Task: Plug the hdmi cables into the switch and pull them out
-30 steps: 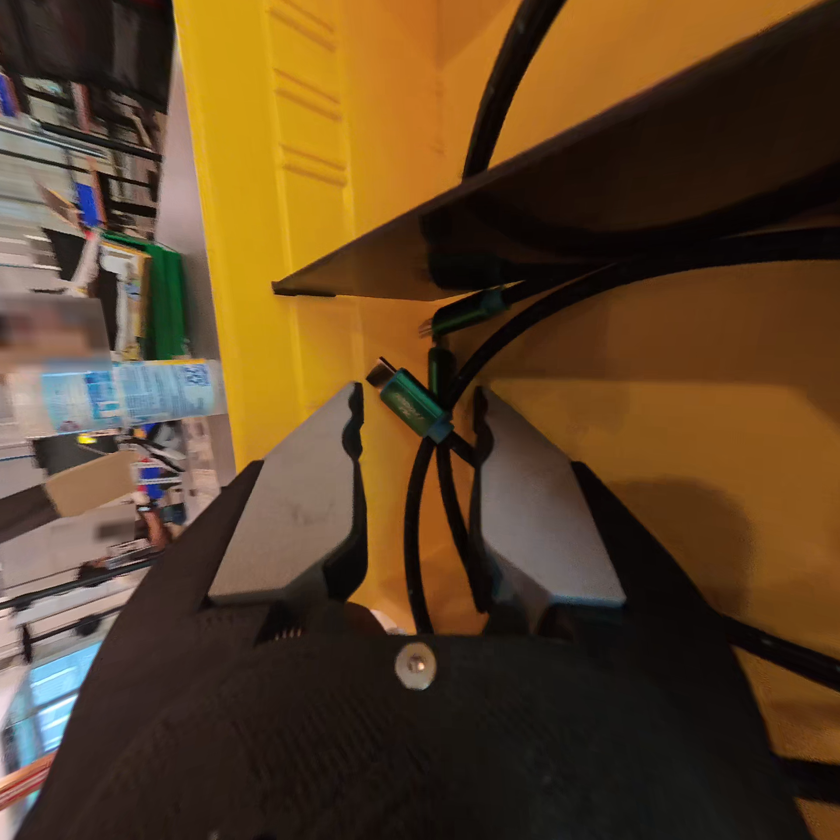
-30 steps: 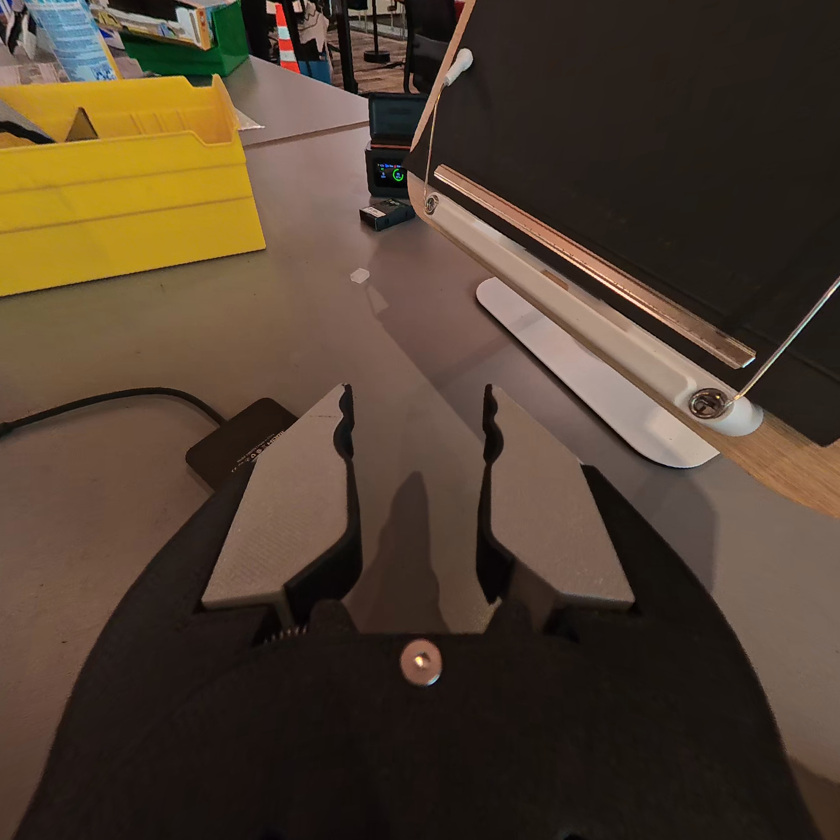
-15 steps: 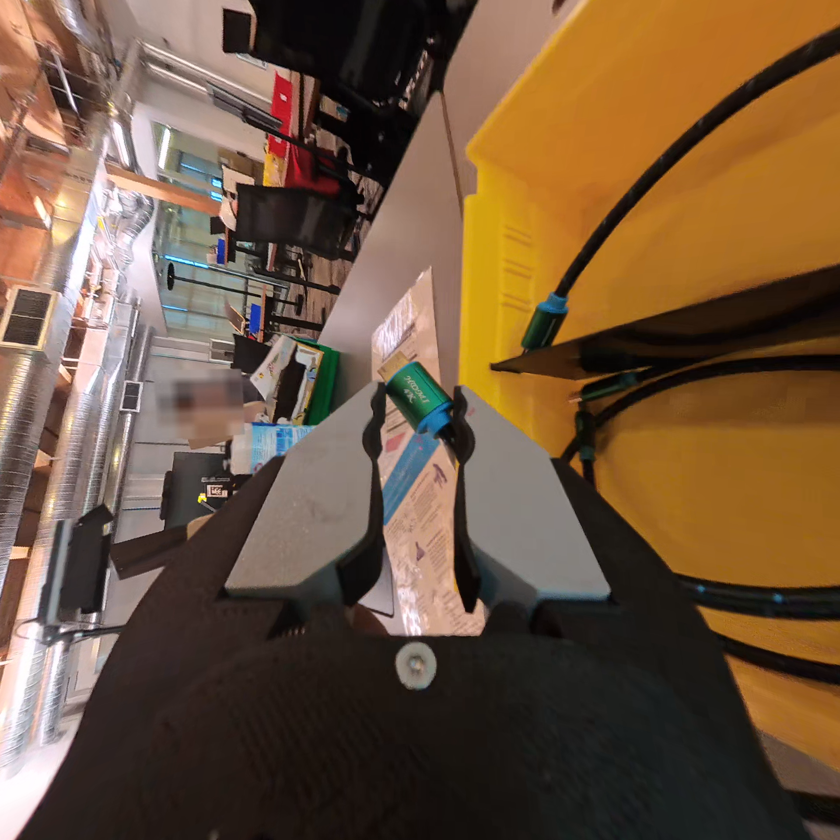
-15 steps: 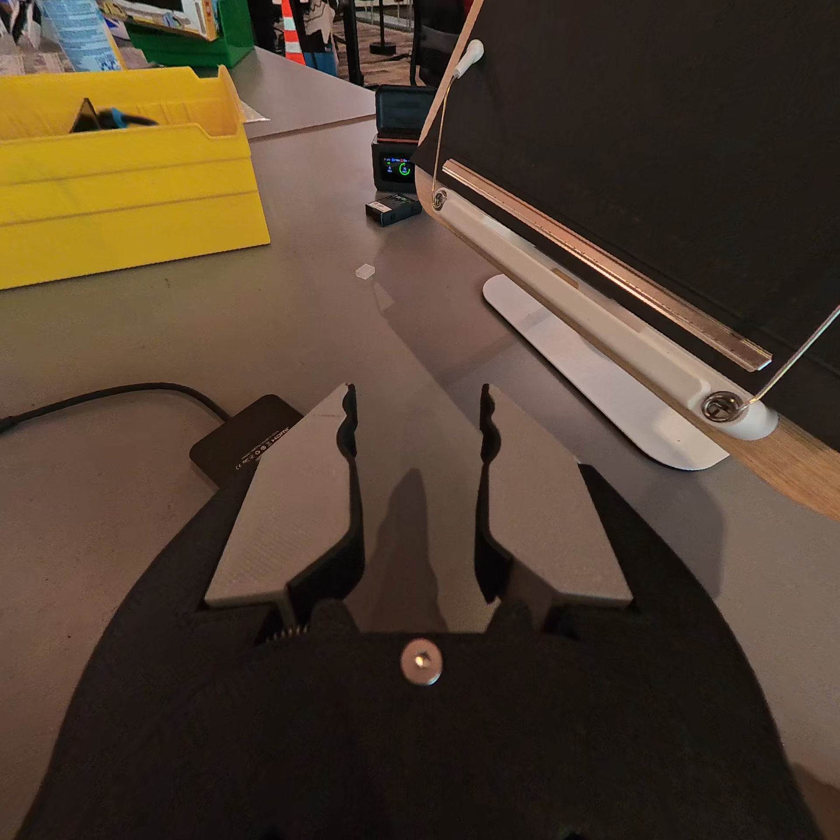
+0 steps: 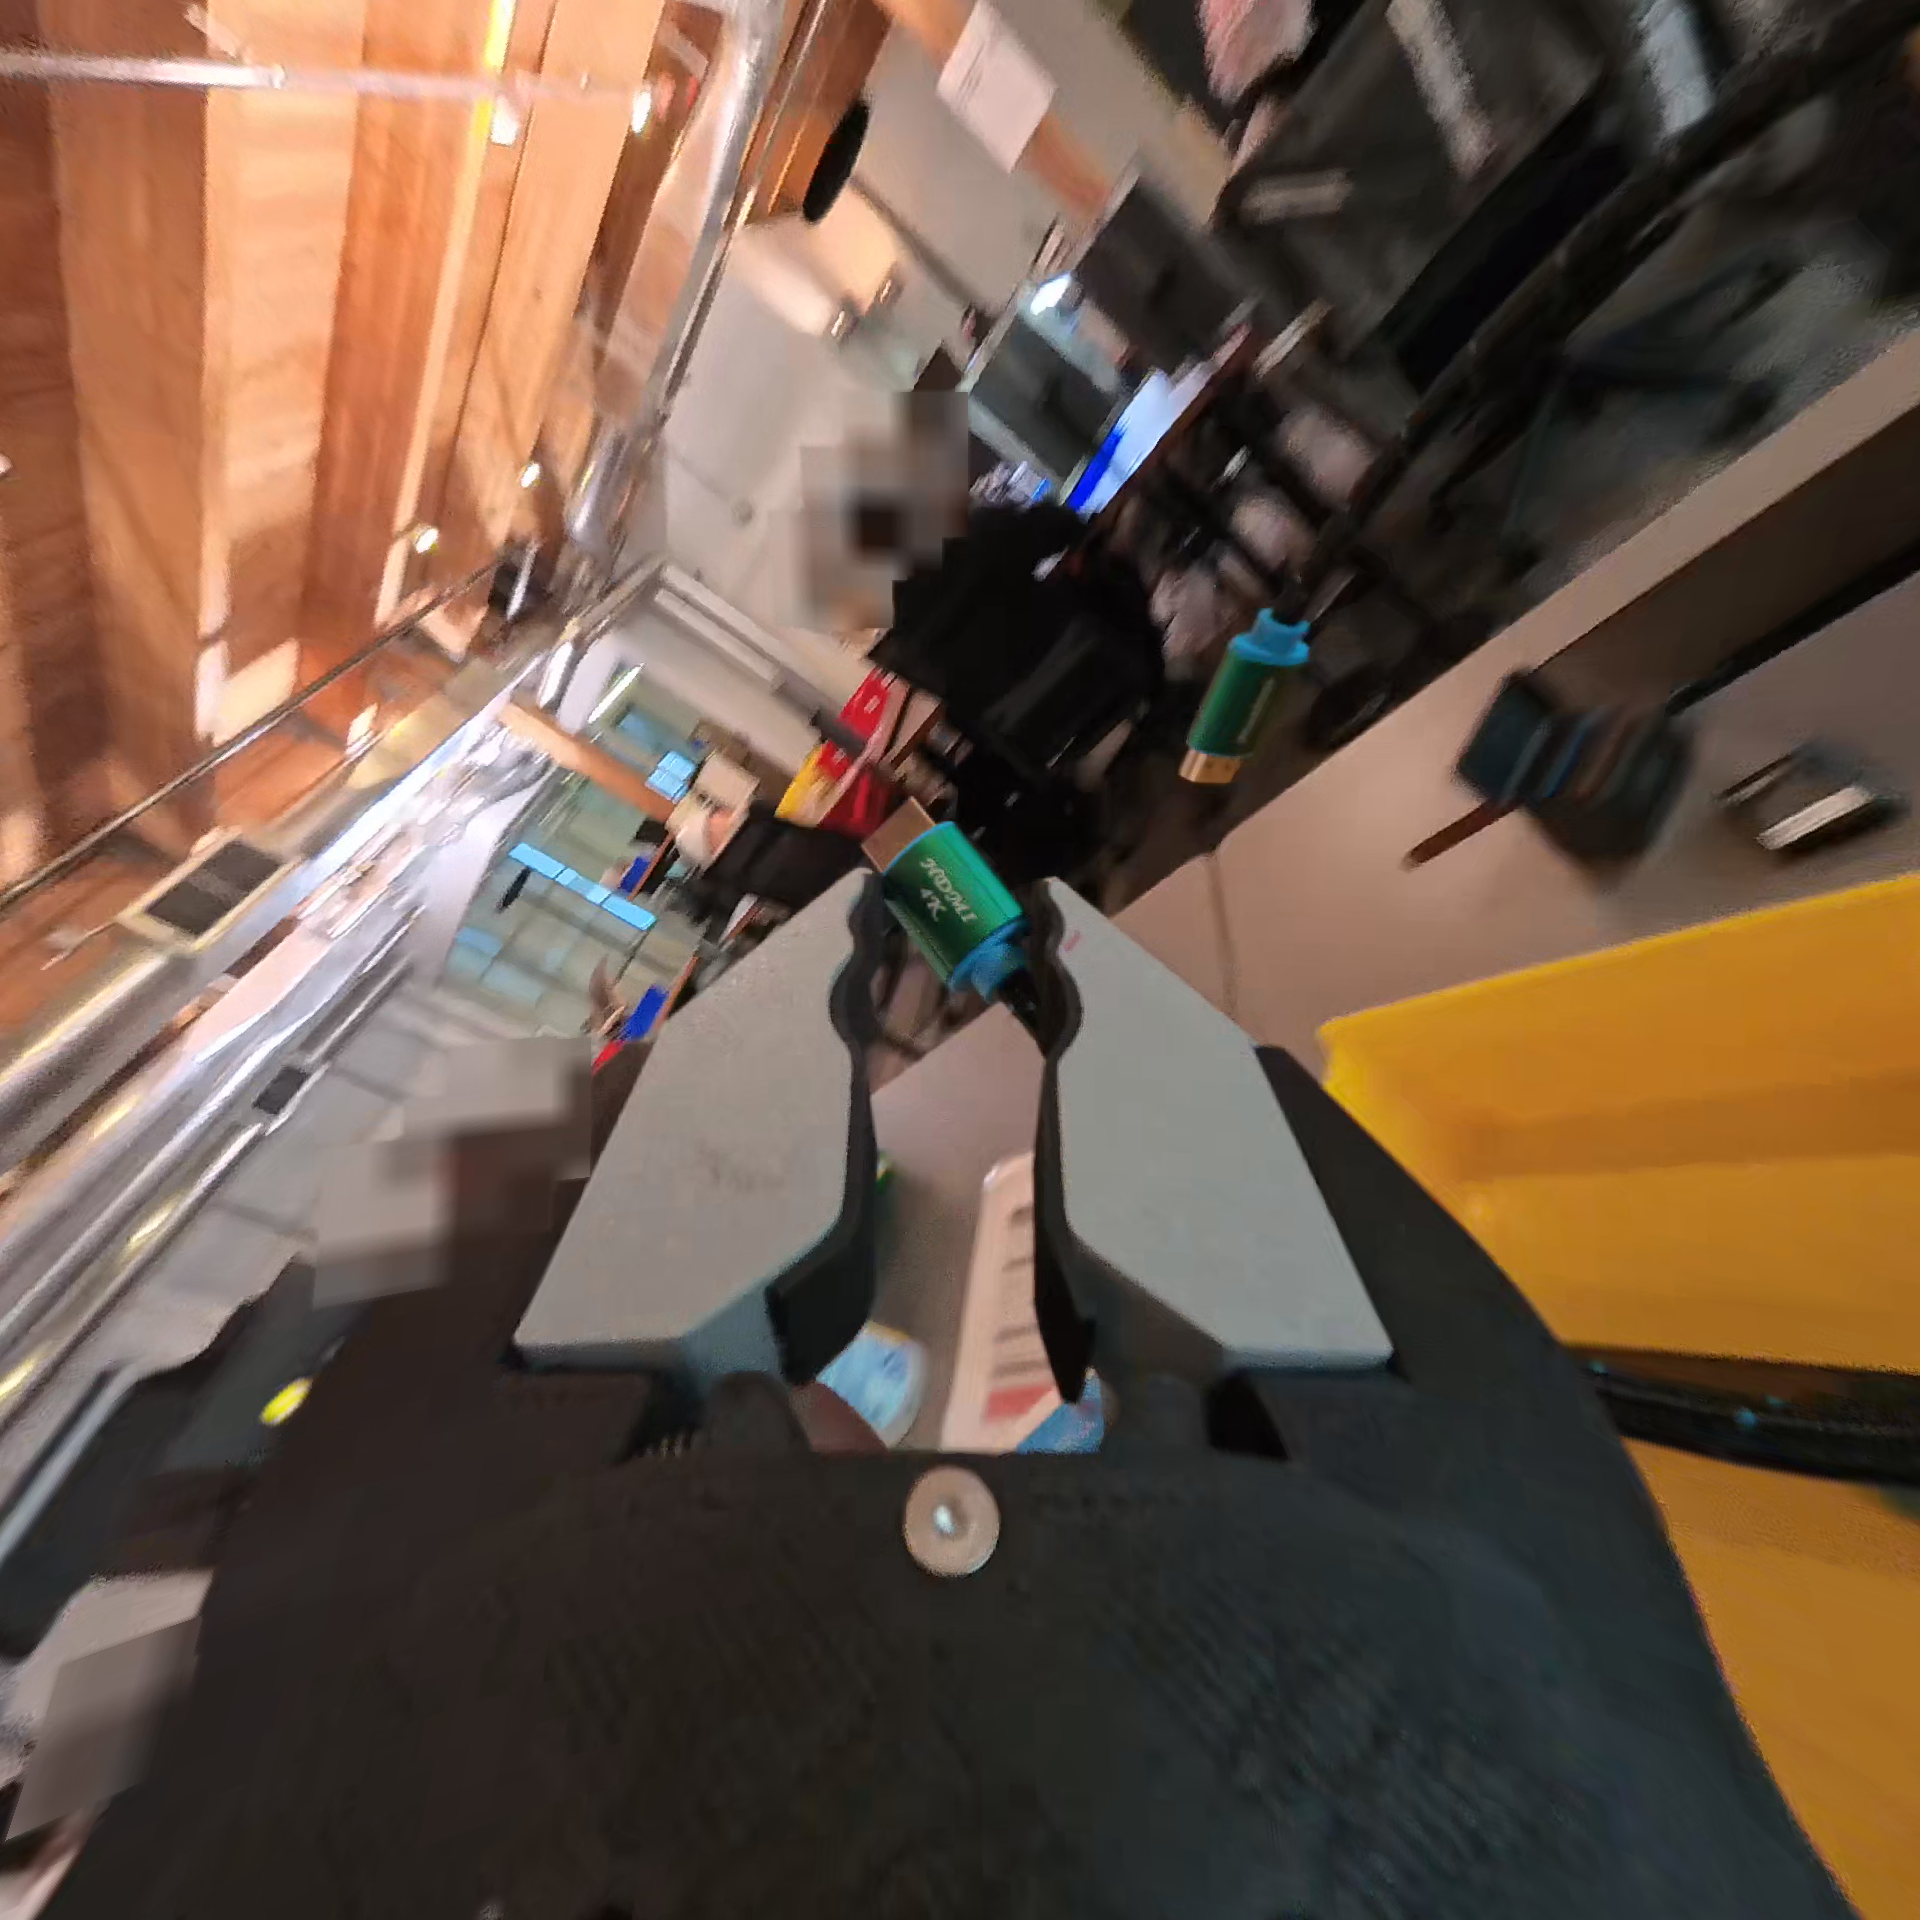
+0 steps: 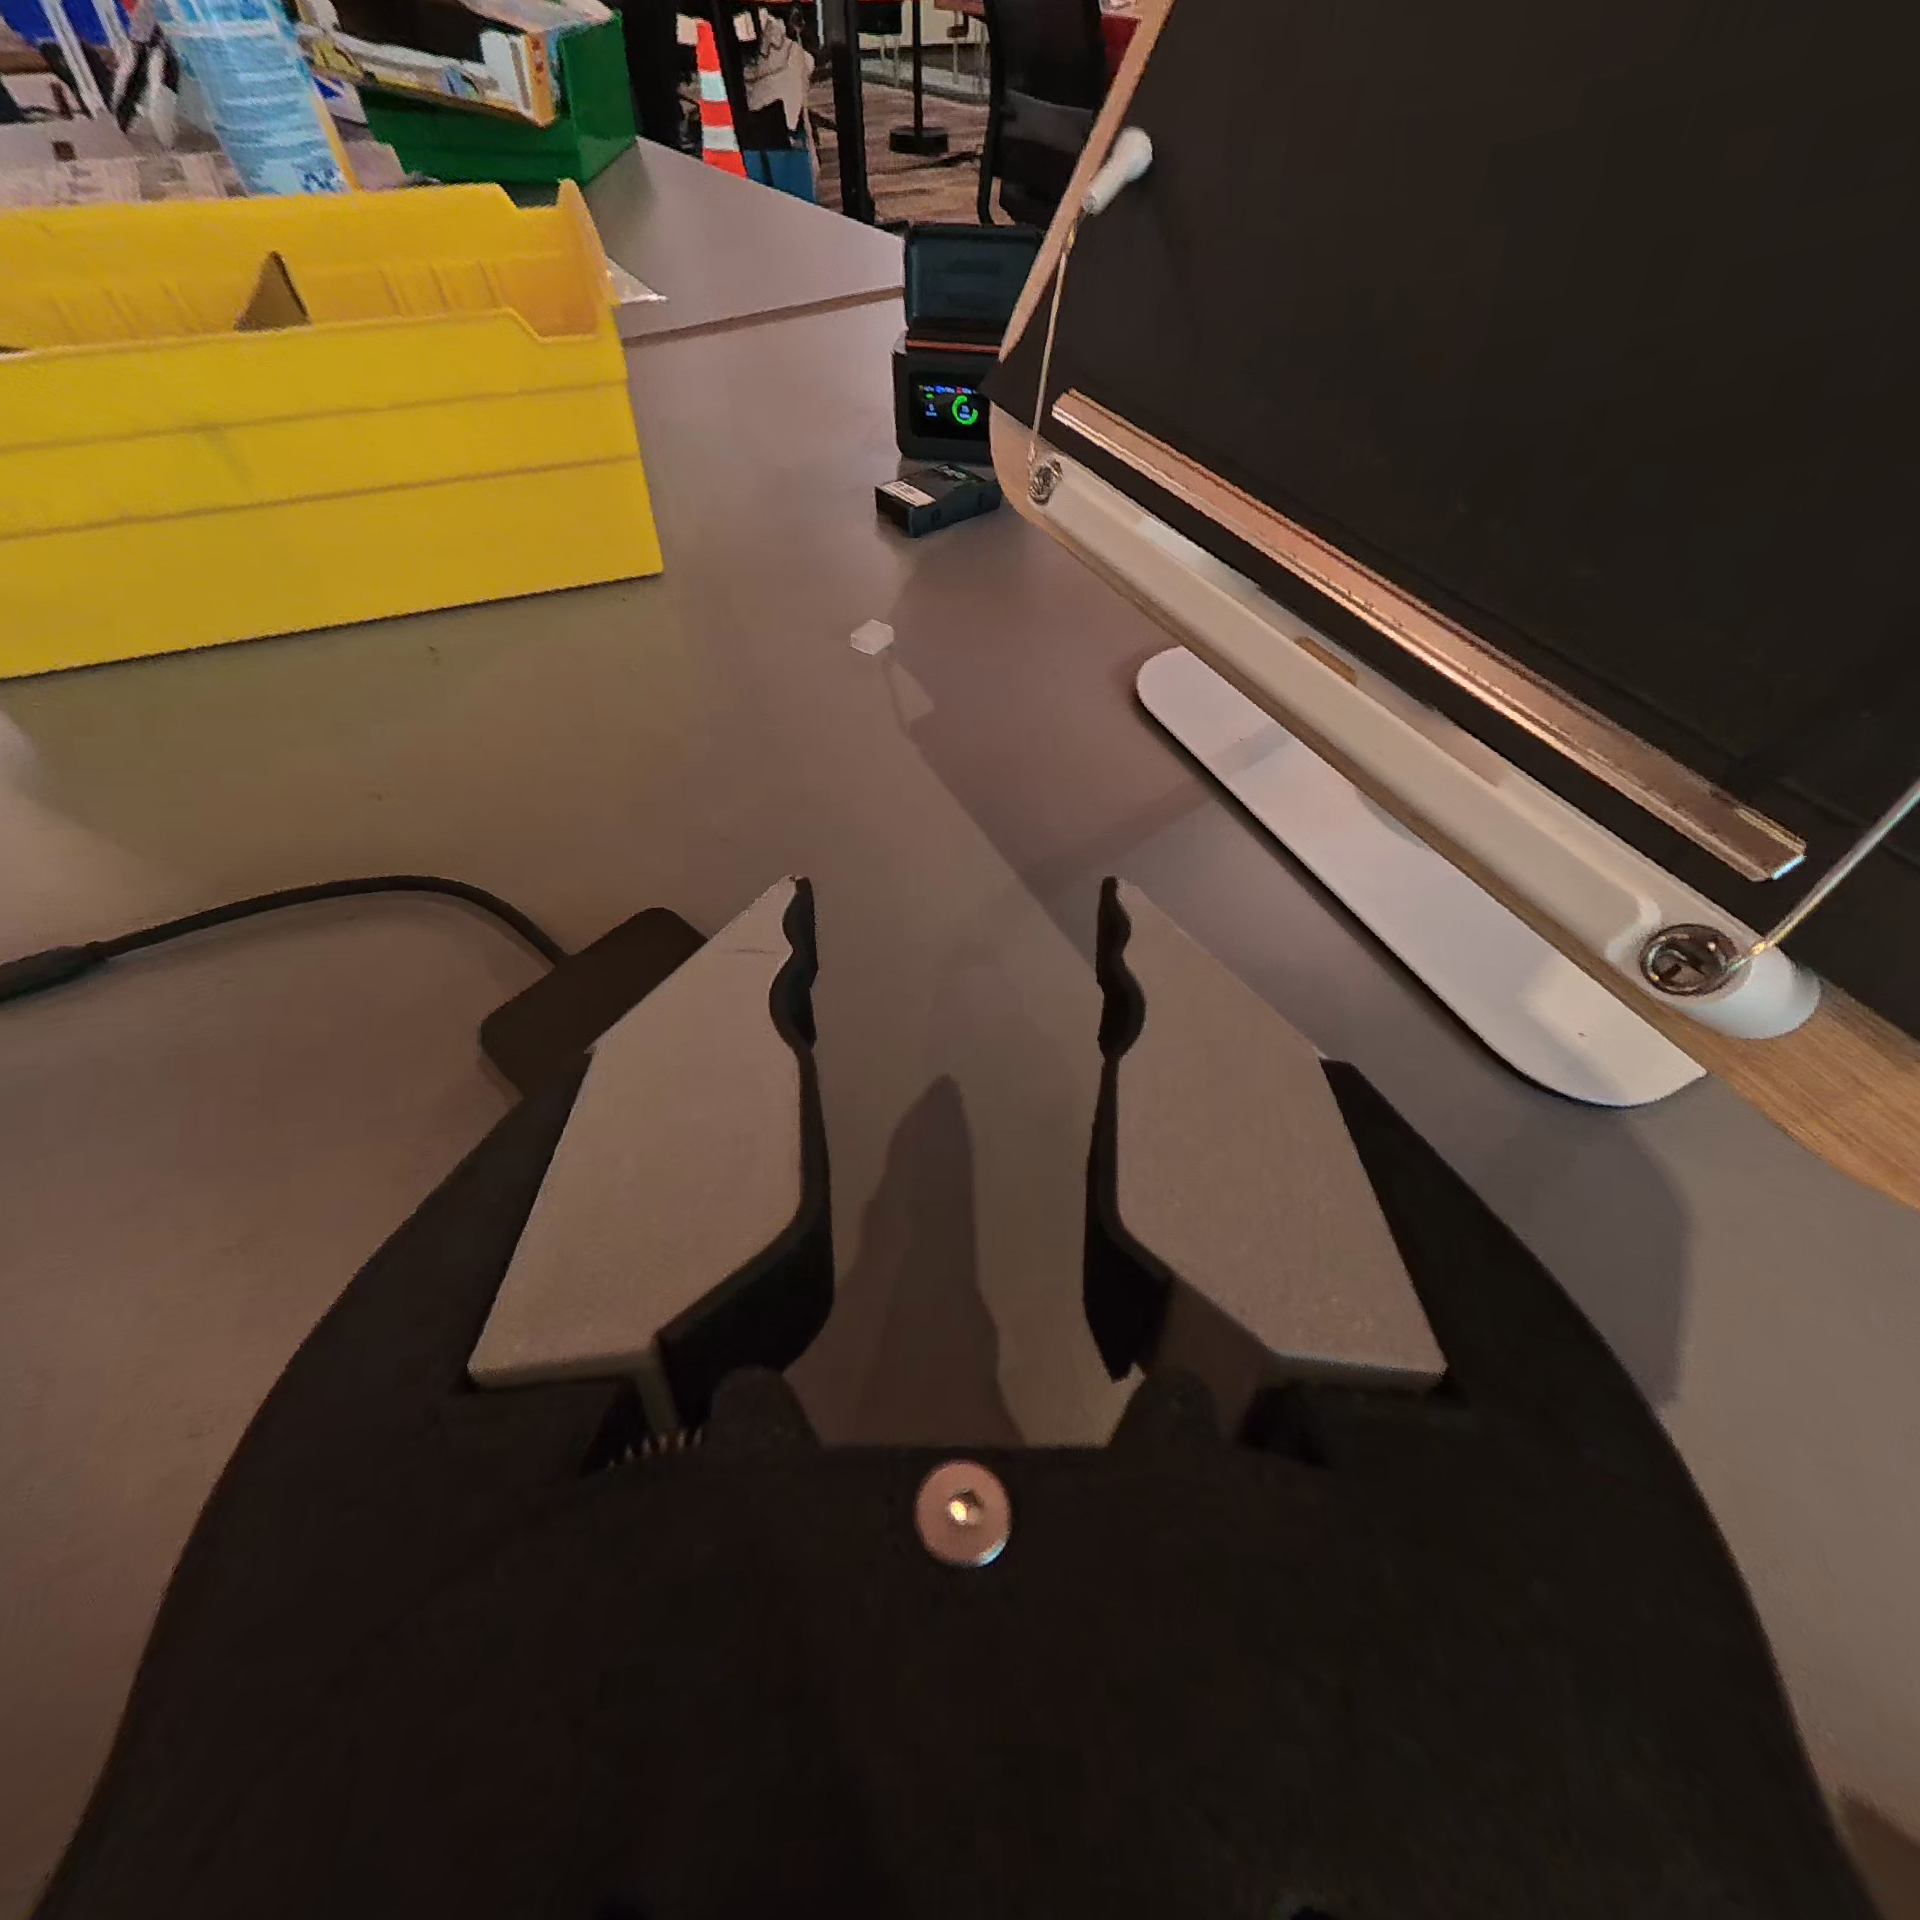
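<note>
Green and shiny, the hdmi plug (image 5: 948, 916) sits pinched between the tips of the left gripper (image 5: 951, 935), with its metal end poking out past the fingers (image 5: 727, 1132). The fingers are clamped on the blue collar end of the plug, and its black cable runs back between them. A second green plug (image 5: 1242, 696) hangs in the air farther off, up and to the right of the held plug; what holds it up cannot be seen. The yellow bin (image 5: 1621, 1122) is low and to the right of the held plug, so the plug is up out of the bin. This view is blurry, so the gripper seems to be swinging fast.

The right gripper (image 6: 956, 935) has its fingers apart and holds nothing. It hovers low over the grey surface (image 6: 727, 748). The switch (image 6: 582, 987), a flat black box with a black cord (image 6: 312, 899), lies just past the left finger of this gripper and is partly hidden by it. The yellow bin is far behind the switch, and a white stand (image 6: 1382, 862) is off to its right.

The step in hand looks like carrying the plug over to the switch. To do it well, the plug should slow down, turn flat, and line up straight with a slot before any push. The free gripper could hold the switch so it does not slide.
</note>
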`<action>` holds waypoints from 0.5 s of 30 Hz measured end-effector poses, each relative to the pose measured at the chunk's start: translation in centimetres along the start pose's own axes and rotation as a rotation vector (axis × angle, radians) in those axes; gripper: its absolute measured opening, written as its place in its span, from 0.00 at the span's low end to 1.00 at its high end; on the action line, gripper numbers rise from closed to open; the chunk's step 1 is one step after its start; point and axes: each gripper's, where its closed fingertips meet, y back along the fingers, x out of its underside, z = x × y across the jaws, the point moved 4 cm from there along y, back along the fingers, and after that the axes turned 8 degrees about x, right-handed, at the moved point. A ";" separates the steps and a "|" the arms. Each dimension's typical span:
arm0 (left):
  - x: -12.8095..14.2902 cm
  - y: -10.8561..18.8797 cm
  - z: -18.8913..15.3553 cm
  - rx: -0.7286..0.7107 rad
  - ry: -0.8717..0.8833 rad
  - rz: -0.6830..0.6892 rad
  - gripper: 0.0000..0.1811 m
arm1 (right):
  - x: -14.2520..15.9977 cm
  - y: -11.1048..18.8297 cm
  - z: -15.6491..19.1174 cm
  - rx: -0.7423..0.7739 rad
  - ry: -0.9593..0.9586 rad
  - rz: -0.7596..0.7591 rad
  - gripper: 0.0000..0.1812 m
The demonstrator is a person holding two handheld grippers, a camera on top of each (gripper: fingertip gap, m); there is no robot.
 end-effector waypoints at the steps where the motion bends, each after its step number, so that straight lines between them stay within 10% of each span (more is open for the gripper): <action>1: -1.7 0.4 -1.2 0.046 0.015 -0.051 0.14 | -0.2 0.2 0.1 -0.015 -0.007 -0.014 0.29; 15: -11.0 1.8 -36.6 0.853 0.046 -0.266 0.15 | -1.0 2.6 -5.1 0.136 -0.163 -0.076 0.28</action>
